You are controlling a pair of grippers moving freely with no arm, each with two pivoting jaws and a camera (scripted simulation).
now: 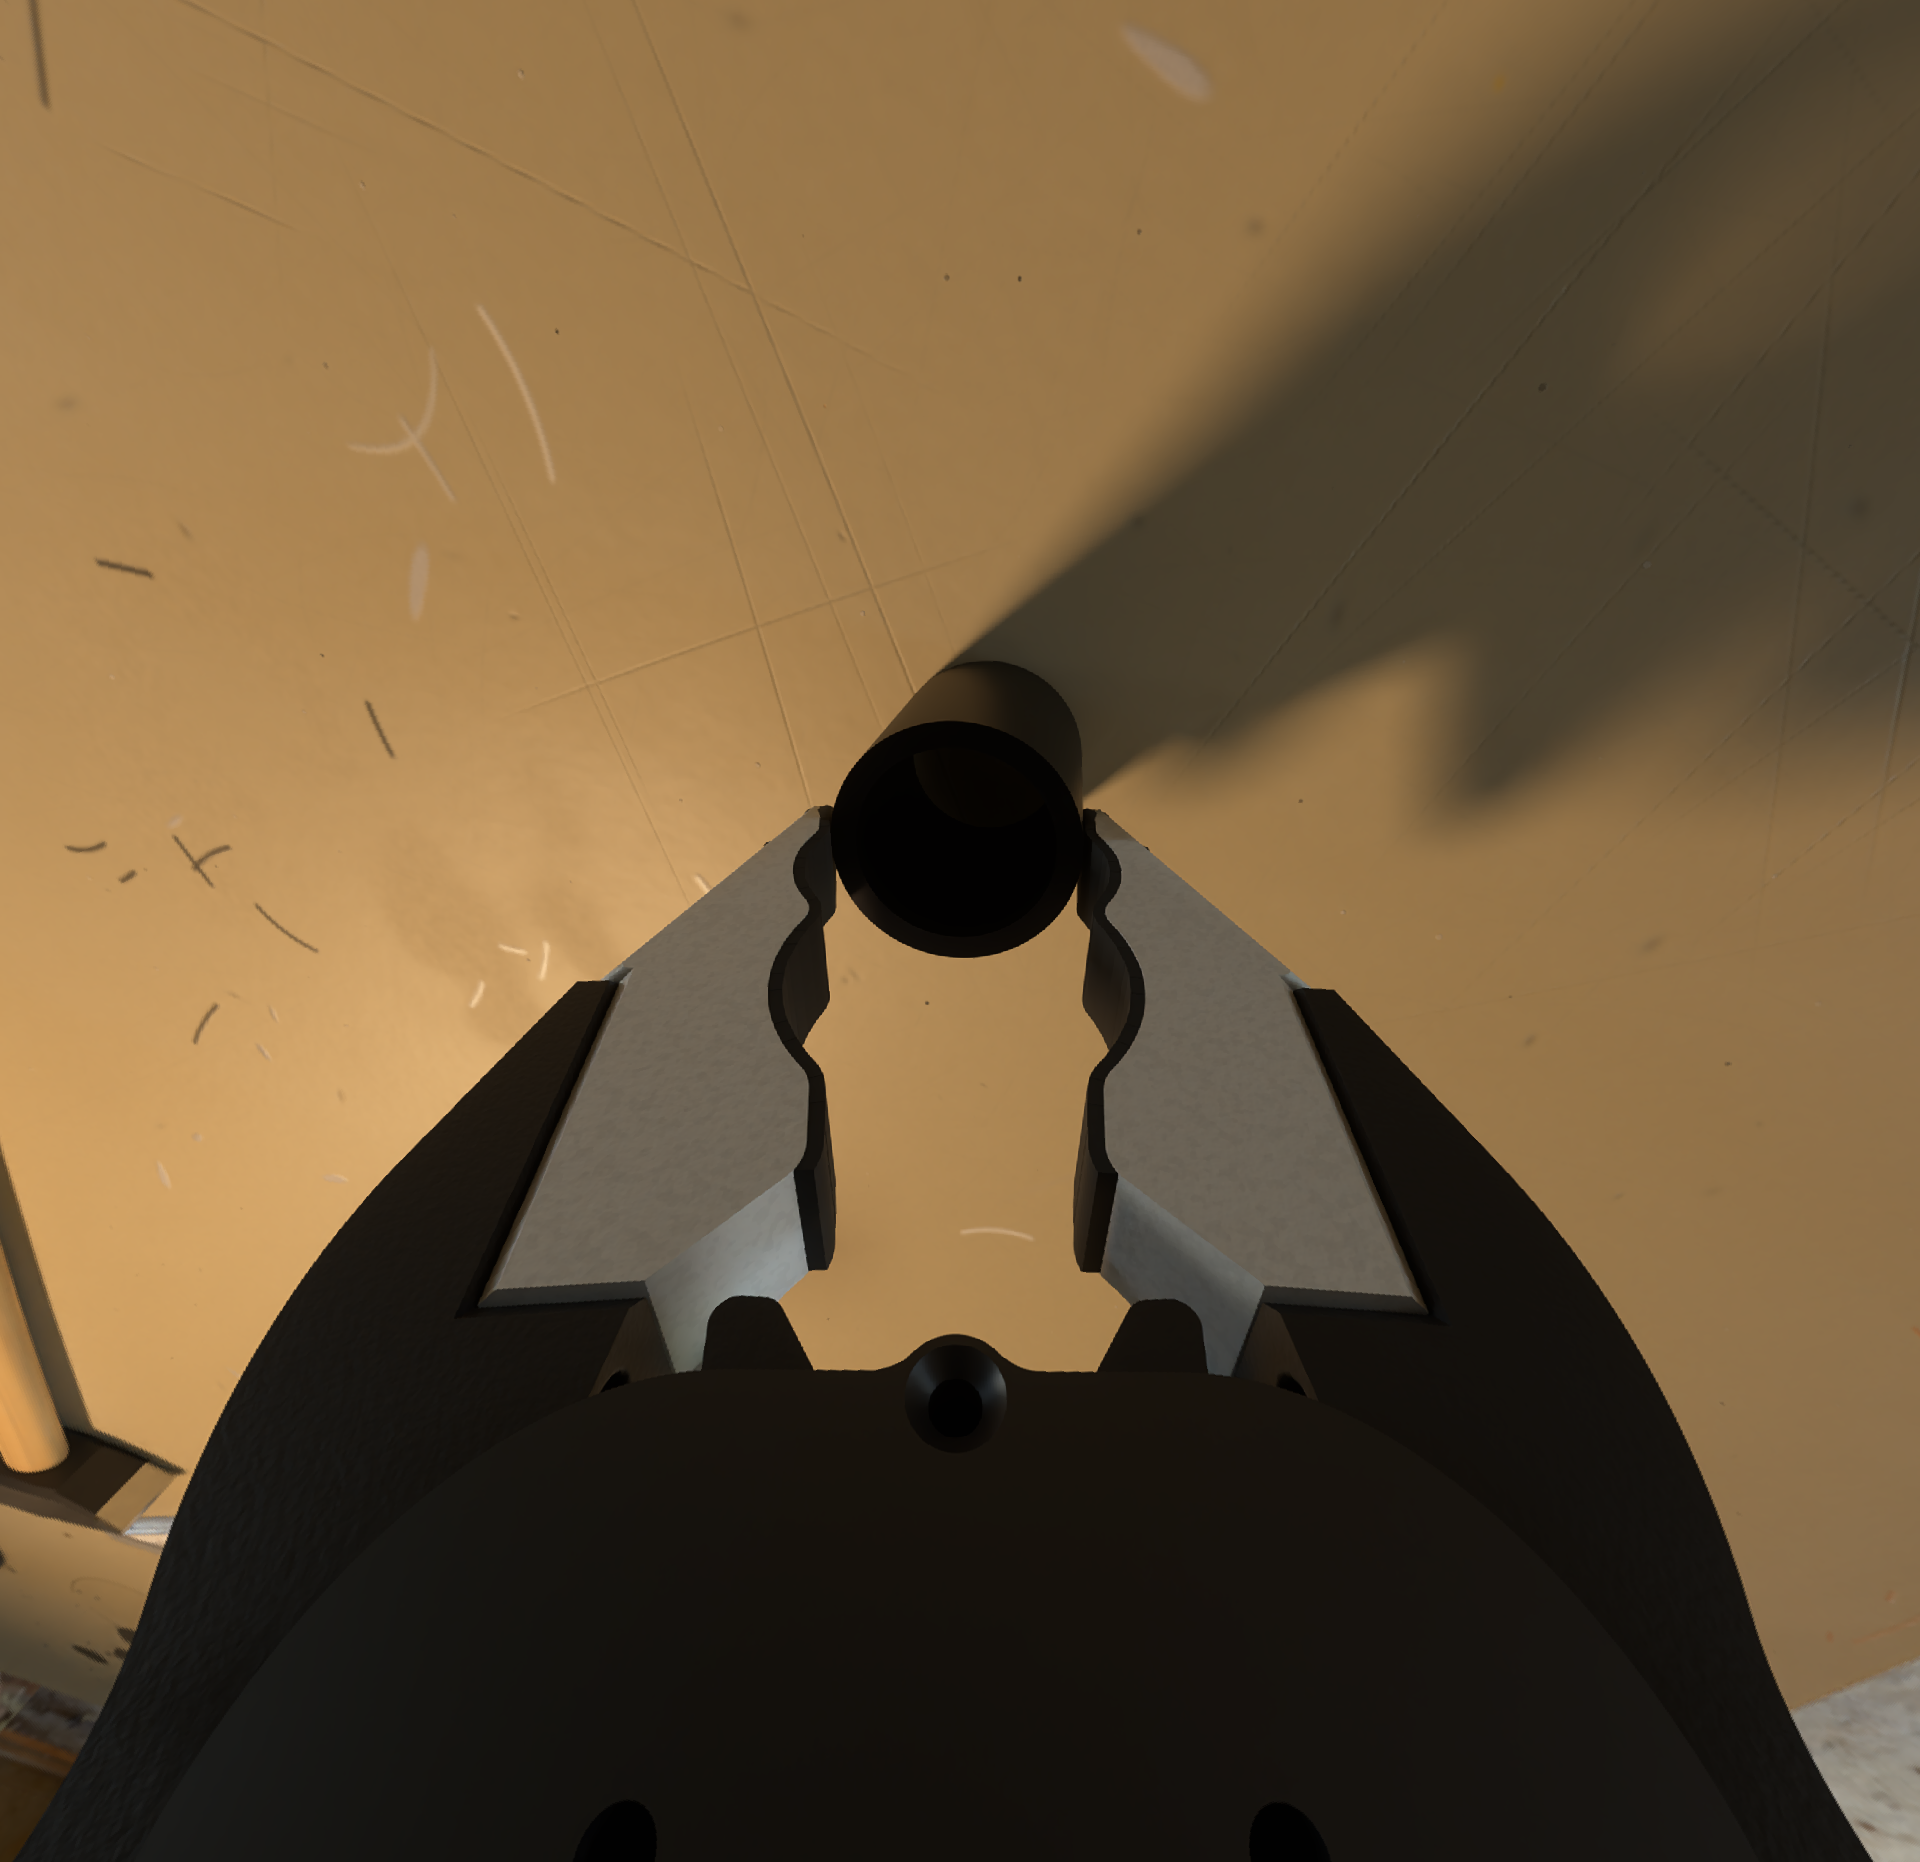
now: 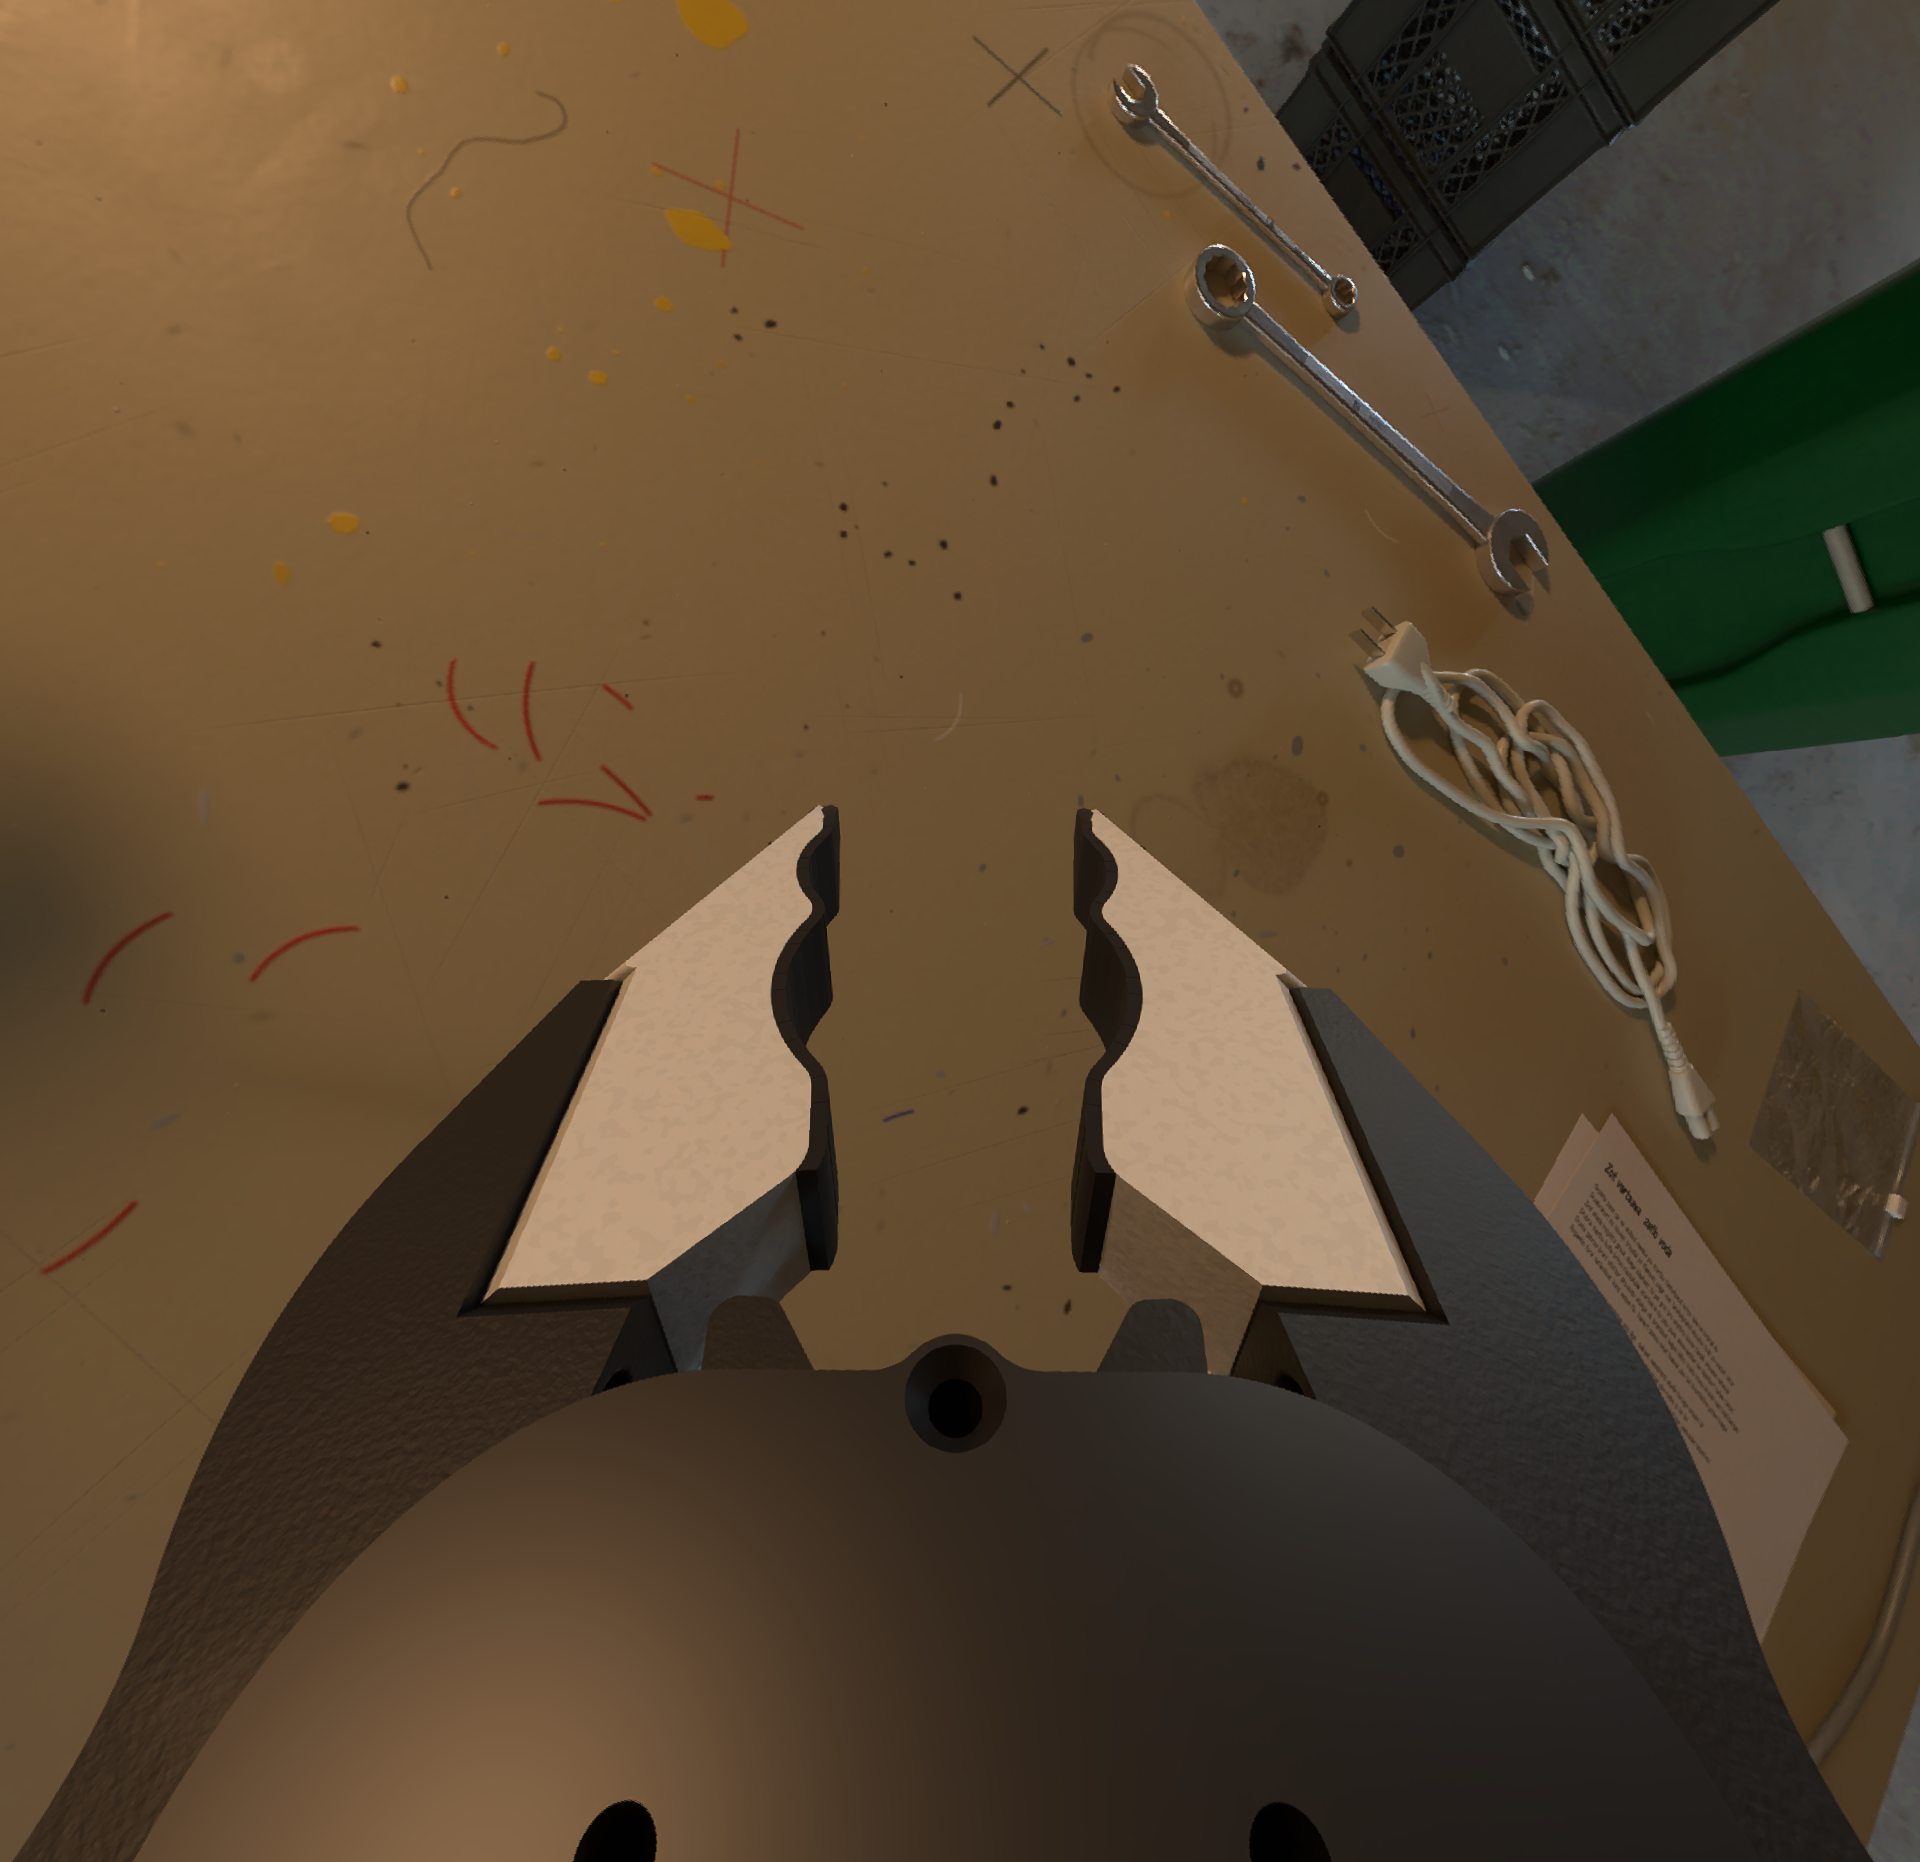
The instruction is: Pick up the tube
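Note:
A short black tube stands upright on the tan worktable, its open top facing me in the left wrist view. My left gripper is open and points down at it, one fingertip on each side of the tube's top rim. The rim fills the gap between the pads; I cannot tell whether they touch it. The tube casts a long shadow to the upper right. My right gripper is open and empty above a bare, paint-flecked part of the table. The tube does not show in the right wrist view.
In the right wrist view, two wrenches, a coiled white cable, printed papers and a clear plastic bag lie along the table's right edge. A dark crate and a green bin stand beyond it. A pale rod shows at lower left of the left wrist view.

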